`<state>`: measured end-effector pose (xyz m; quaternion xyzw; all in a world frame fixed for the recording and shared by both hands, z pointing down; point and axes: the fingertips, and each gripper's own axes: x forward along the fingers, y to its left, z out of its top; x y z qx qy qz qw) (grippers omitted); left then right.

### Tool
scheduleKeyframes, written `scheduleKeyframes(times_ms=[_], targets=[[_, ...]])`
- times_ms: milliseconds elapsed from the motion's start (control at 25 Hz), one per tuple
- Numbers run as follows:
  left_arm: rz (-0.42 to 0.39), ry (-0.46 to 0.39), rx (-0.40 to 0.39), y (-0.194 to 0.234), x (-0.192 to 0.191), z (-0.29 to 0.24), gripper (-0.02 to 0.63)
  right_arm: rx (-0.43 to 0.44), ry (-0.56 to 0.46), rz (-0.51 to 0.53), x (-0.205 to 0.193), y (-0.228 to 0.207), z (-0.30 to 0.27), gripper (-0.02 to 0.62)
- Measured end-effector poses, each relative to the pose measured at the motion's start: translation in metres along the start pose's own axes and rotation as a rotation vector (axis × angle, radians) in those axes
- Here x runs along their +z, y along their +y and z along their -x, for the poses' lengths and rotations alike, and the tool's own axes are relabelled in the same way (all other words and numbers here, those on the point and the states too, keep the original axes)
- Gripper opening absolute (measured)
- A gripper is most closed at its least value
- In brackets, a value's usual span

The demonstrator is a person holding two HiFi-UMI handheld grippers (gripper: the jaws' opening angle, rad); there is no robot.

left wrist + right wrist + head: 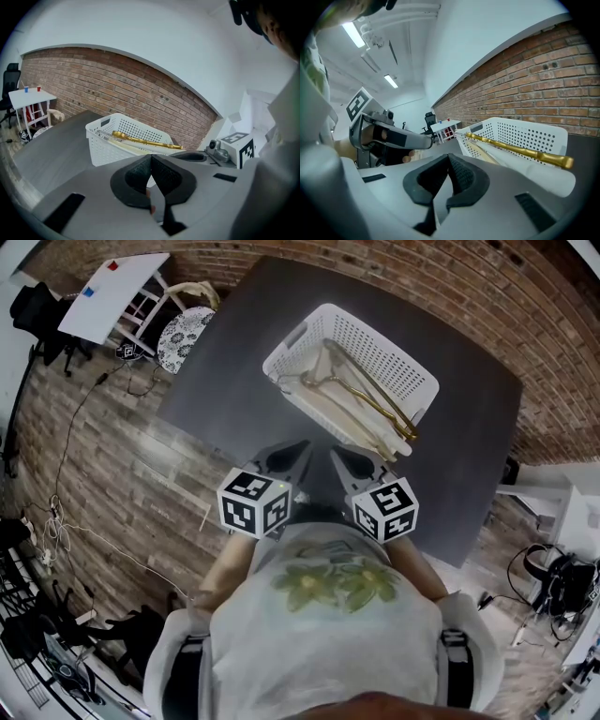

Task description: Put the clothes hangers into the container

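A white perforated basket [352, 371] stands on the dark grey table [225, 381], and gold and cream clothes hangers [370, 399] lie in it, their ends sticking out over the near rim. In the left gripper view the basket [124, 138] shows ahead with the gold hanger [140, 140] across it. The right gripper view has the gold hanger [520, 150] running over the basket [520, 133]. My left gripper [302, 448] and right gripper [336, 456] hover side by side just short of the basket, both shut with nothing between the pads.
A brick wall [450, 287] runs behind the table. A small white table [112, 292] and a patterned stool [183, 334] stand at the left on the wood floor. White furniture and cables [553, 559] sit at the right.
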<state>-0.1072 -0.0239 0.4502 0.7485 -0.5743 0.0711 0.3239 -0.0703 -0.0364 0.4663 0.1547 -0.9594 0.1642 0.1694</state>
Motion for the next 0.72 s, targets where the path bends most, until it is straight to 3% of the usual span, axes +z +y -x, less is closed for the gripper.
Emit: scheduleKeyframes(times_ms=[720], targets=[[0.013,0.013,0.000,0.001,-0.011,0.001,0.029,-0.049,0.018,-0.002,-0.012,-0.001,0.001,0.031]])
